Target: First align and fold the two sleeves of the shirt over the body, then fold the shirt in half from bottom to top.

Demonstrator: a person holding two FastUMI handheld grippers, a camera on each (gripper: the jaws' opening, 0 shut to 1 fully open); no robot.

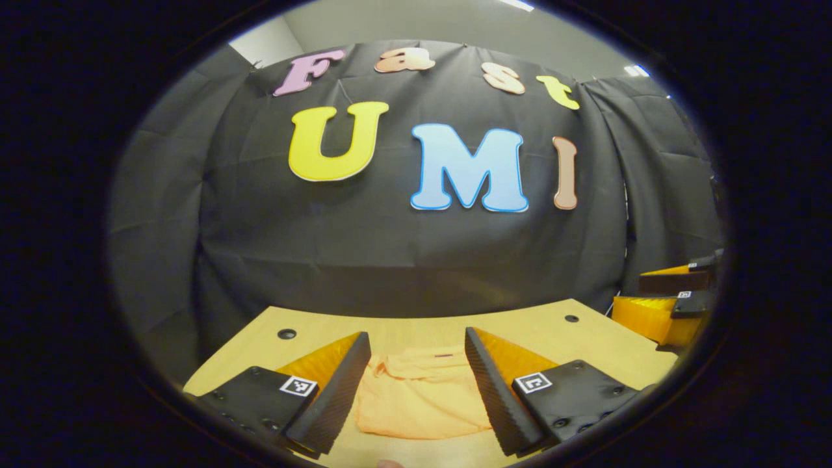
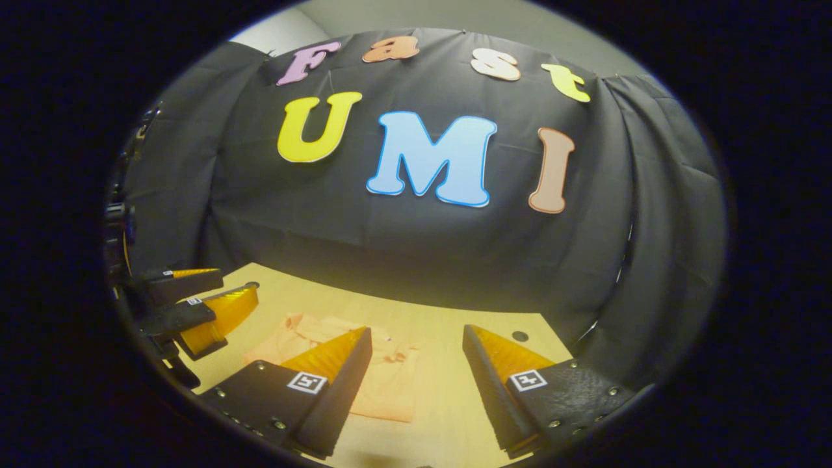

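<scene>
A light orange shirt lies on the wooden table as a compact folded shape, its collar toward the far edge. In the left gripper view it sits below and between the fingers of my left gripper, which hovers open above it, touching nothing. In the right gripper view the shirt lies lower left, partly hidden behind one finger of my right gripper, also open and holding nothing. The right gripper appears at the far right, the left gripper at the far left; both have their jaws apart.
The black cloth wall stands close behind the table's far edge. Round holes mark the table's far corners, and one hole shows near the right gripper. Bare wood lies to the right of the shirt.
</scene>
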